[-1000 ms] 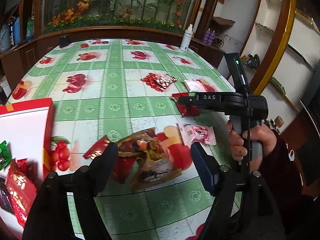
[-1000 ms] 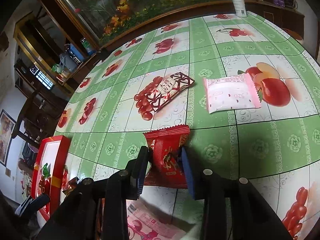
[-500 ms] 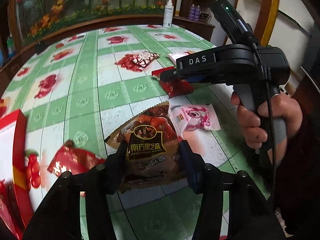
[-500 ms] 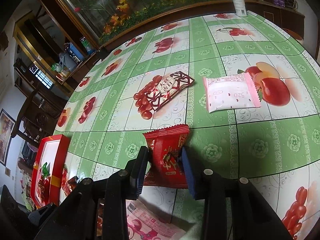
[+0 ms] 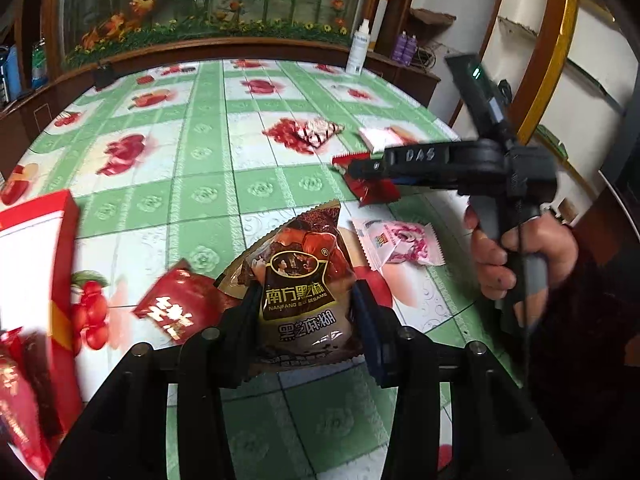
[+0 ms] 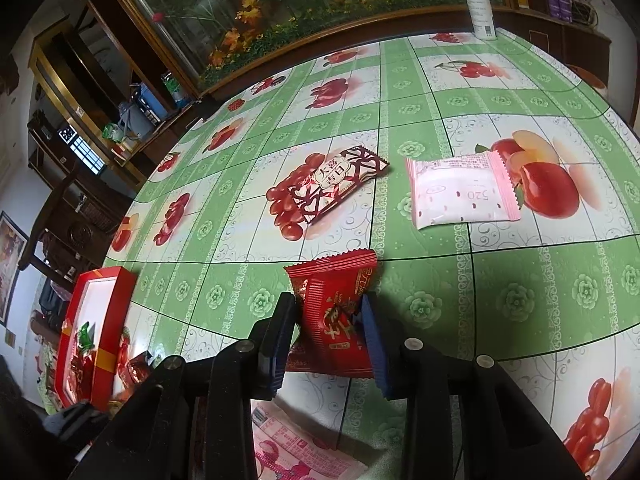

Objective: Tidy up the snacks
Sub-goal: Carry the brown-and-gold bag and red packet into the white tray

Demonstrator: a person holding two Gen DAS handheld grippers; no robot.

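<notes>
A brown sesame-paste packet (image 5: 304, 272) stands between the fingers of my left gripper (image 5: 306, 294), whose jaws are closing and press on its sides. A small red packet (image 5: 176, 308) lies just to its left and a pink packet (image 5: 396, 240) to its right. My right gripper (image 6: 326, 300) is closing on a red snack packet (image 6: 332, 280), which is crumpled between its pads on the tablecloth. In the left wrist view that gripper (image 5: 352, 170) reaches in from the right, held by a hand (image 5: 520, 256). The red box (image 5: 64, 240) with several snacks sits at the left.
A red-and-white patterned packet (image 6: 336, 184) and a pale pink packet (image 6: 460, 192) lie farther out on the green fruit-print tablecloth (image 6: 420, 112). A white bottle (image 6: 478, 0) stands at the far edge. The red box (image 6: 106, 280) shows at the left, with wooden cabinets behind.
My left gripper moved in over the brown packet and its jaws narrowed from wide apart onto the packet's sides. The right gripper stayed in place, squeezing the red packet a little more.
</notes>
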